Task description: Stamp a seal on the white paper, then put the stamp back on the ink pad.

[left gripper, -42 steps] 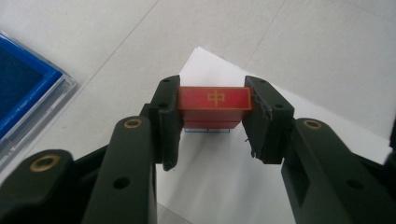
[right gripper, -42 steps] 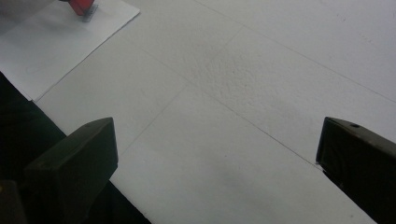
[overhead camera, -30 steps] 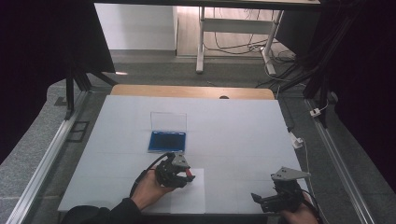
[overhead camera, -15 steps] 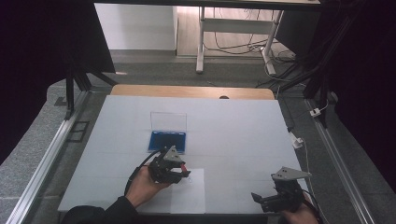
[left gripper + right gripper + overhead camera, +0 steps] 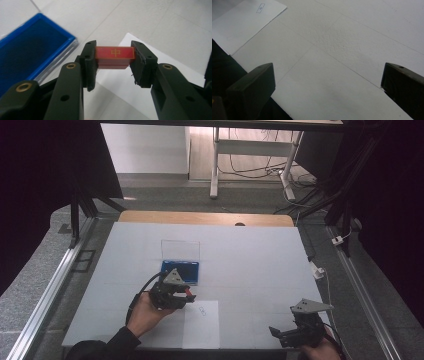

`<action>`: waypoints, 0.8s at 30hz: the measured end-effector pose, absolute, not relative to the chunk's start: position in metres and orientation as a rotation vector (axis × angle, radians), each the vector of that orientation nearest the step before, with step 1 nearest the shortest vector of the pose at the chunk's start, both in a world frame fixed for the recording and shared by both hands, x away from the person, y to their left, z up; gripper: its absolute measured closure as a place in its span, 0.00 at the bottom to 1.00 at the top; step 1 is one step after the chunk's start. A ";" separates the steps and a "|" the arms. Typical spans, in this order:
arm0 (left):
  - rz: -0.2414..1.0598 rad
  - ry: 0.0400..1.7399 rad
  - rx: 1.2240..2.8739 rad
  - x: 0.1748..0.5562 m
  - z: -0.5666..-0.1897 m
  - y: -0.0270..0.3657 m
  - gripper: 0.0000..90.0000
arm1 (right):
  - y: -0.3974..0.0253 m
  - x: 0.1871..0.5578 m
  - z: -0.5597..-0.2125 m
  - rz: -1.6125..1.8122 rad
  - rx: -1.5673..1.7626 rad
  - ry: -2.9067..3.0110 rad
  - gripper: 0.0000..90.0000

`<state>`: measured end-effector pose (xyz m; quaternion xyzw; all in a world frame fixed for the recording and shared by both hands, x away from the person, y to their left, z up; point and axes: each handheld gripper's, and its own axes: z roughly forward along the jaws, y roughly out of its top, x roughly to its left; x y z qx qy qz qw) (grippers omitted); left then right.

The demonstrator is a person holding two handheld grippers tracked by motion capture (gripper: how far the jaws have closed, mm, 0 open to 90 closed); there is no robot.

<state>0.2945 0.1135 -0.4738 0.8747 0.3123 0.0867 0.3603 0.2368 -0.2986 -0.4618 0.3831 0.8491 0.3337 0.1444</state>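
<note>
Moved: left tool has lifted off the paper sheet toward the far blue case.
Left tool: clamps a red stamp block by its ends, probably to return it.
Right tool: wide, idle near right.

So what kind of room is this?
Probably a lab or workshop set up for recording. The white table has metal rails beside it, black curtains hang around it, and loose cables lie on the floor behind.

A small red rectangular stamp with a gold cross-shaped character on its face was held level, above the white paper sheet's corner.
</note>
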 end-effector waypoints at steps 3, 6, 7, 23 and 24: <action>0.240 0.827 2.241 0.297 -0.471 0.119 0.65 | -0.299 0.237 -0.462 0.957 1.104 2.450 0.00; 0.250 0.846 2.227 0.299 -0.469 0.125 0.65 | -0.299 0.237 -0.462 0.961 1.104 2.448 0.00; 0.255 0.857 2.219 0.300 -0.469 0.127 0.65 | -0.299 0.237 -0.462 0.961 1.104 2.448 0.00; 0.310 0.949 2.177 0.325 -0.468 0.147 0.65 | -0.298 0.237 -0.462 0.951 1.105 2.452 0.00; 0.312 0.958 2.172 0.327 -0.469 0.148 0.65 | -0.298 0.237 -0.462 0.950 1.106 2.452 0.00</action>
